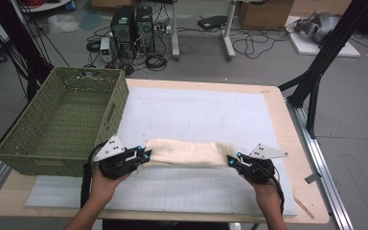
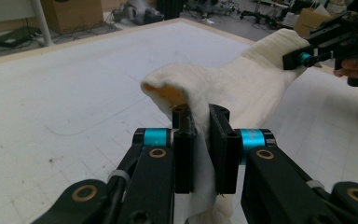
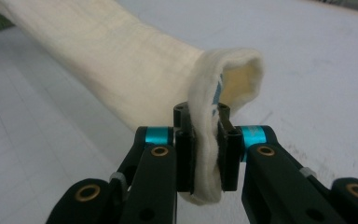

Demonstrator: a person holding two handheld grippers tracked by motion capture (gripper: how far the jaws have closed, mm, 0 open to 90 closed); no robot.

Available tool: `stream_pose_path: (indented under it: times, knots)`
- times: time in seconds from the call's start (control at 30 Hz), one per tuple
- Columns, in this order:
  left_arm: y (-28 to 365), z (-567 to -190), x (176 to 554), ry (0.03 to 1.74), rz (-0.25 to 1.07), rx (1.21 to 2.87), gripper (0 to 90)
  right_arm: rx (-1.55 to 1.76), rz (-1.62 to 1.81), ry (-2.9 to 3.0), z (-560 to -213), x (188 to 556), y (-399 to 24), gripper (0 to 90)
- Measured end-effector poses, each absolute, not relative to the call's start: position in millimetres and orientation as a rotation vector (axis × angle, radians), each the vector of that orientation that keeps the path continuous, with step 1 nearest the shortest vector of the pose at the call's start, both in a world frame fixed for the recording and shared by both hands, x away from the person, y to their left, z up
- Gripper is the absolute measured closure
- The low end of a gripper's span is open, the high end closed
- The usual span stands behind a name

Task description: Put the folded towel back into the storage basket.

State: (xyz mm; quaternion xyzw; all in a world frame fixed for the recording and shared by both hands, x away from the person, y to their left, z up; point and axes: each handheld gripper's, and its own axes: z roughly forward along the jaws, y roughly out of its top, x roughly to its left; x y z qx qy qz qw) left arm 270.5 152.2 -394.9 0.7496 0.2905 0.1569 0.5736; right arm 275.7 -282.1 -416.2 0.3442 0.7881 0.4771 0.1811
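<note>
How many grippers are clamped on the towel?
2. The left gripper holds the towel's left end, near the green basket; the right gripper holds its right end. The towel hangs stretched between them above the table.

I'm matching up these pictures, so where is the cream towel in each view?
High view: towel low centre, stretched between both grippers.
Left gripper view: centre, running toward upper right.
Right gripper view: upper left to centre.
Shared landmark: white gridded mat under it.
</note>
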Motion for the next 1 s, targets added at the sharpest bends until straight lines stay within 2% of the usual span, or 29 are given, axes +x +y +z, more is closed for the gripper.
stream_pose_path:
  times: [0.63,1.0]
  knots:
    - [190,-364,247,0.691,0.505,1.665,80.7,0.808,1.474,2.144,-376,310,-246,81.6]
    - [215,-351,238,0.728,0.566,1.601,81.1,0.721,1.482,2.160,-347,343,-209,81.6]
